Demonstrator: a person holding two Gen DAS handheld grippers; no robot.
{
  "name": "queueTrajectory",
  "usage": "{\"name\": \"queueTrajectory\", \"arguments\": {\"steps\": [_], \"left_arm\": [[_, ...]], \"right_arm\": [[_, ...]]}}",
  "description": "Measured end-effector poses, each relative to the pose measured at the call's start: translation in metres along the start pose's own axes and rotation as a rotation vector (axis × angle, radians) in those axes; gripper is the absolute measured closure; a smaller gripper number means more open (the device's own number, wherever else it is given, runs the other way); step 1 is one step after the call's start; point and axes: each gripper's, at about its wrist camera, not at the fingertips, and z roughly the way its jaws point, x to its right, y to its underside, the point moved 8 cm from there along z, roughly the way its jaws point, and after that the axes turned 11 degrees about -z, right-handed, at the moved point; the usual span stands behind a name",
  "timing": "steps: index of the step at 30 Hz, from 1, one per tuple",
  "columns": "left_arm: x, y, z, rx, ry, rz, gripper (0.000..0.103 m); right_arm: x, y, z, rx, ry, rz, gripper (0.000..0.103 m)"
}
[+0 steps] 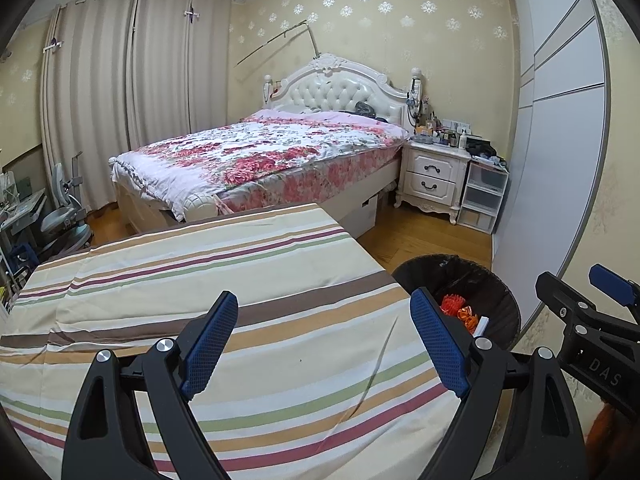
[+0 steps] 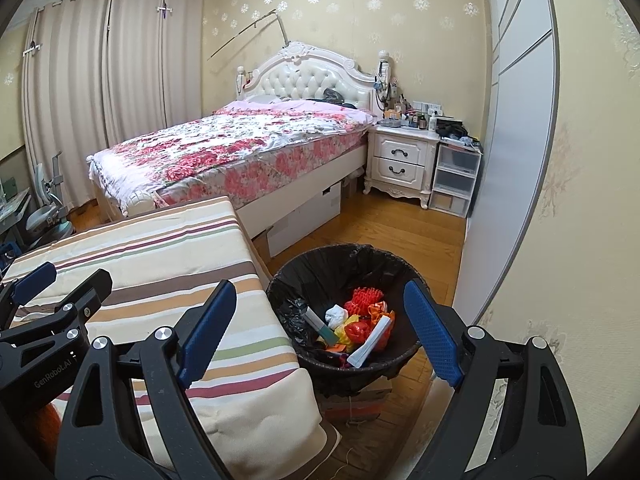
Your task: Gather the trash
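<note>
Striped cloth covers the table beside the bin holding mixed trash; left gripper and right gripper gape, jaws released.

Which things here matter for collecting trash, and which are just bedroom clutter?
For the job:
- bin with black liner
- trash in it: red netting, white wad
- left gripper and right gripper, both open

Just there:
- striped cloth
- bed
- nightstand
- curtains

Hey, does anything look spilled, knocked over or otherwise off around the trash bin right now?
Nothing stands out. The bin stands upright beside the striped table, with the trash inside its black liner and none visible on the floor.
</note>
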Motion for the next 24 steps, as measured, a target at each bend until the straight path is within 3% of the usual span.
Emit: {"name": "queueTrajectory", "arguments": {"steps": [24], "left_arm": [[-0.0021, 0.0022, -0.0036, -0.006, 0.002, 0.0, 0.018]], "right_arm": [[-0.0047, -0.0061, -0.0029, -0.003, -0.003, -0.003, 0.019]]}}
